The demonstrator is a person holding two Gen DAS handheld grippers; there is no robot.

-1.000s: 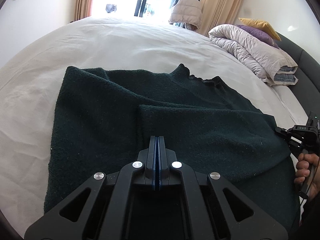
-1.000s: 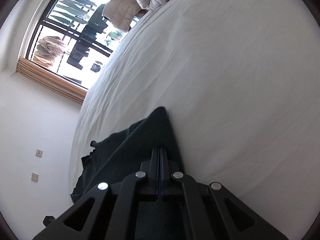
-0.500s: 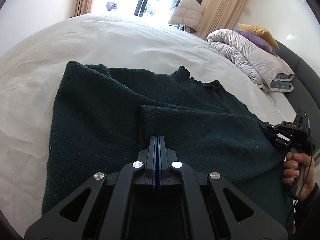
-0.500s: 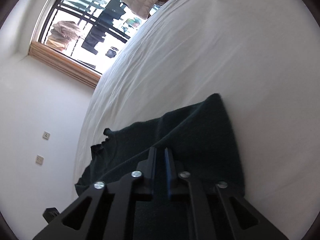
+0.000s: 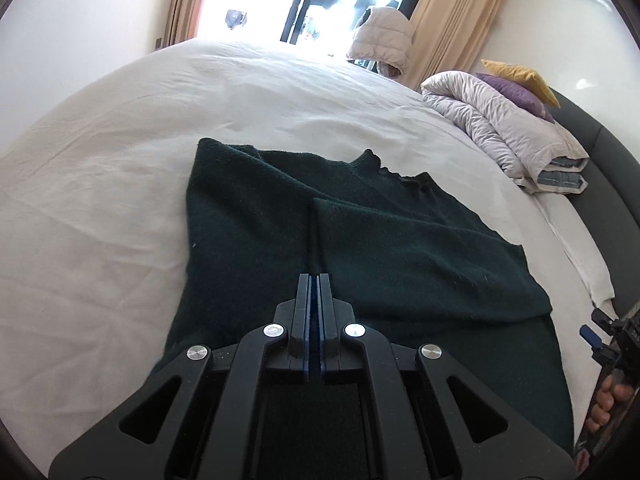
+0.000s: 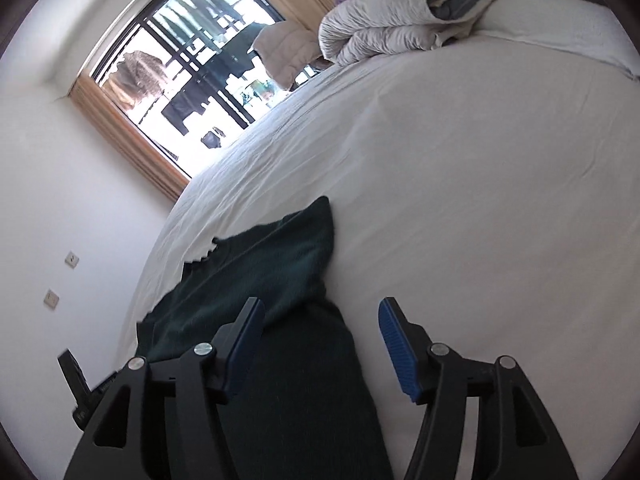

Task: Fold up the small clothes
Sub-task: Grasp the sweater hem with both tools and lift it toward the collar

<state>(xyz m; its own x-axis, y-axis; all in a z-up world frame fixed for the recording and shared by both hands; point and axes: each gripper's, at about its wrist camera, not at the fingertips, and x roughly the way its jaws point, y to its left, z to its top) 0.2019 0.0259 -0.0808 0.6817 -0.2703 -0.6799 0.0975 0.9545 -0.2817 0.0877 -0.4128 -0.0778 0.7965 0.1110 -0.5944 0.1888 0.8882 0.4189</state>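
The left gripper (image 5: 314, 280) is pressed fully together, its blue pads meeting with no gap. A dark ridge of knit runs away from the tips toward twelve o'clock, so it may be pinching a fold of cloth, but the pictures do not settle whether anything is caught.

The right gripper (image 6: 320, 322) is opening, its jaws already wide, with nothing pinched: the blue pads (image 6: 394, 350) stand clear on either side, and the cloth lies loose below and between them.

The dark green sweater (image 5: 360, 248) lies flat on the white bed (image 5: 100, 200), neckline toward one o'clock in the left wrist view. One side panel is turned in over the body, its edge running down the middle toward the left gripper. In the right wrist view the garment stretches from the jaws toward eleven o'clock, a corner peaking at twelve. A rolled duvet (image 5: 492, 120) and pillows (image 5: 520, 76) sit well apart at two o'clock, against the headboard.

The step looks like a lengthwise fold just laid down, with the right side being let go. Next, I judge, the opposite side or the hem needs taking up: each gripper should pinch a corner cleanly, lift only enough to clear the bed, and carry it over evenly so the thick knit does not bunch.
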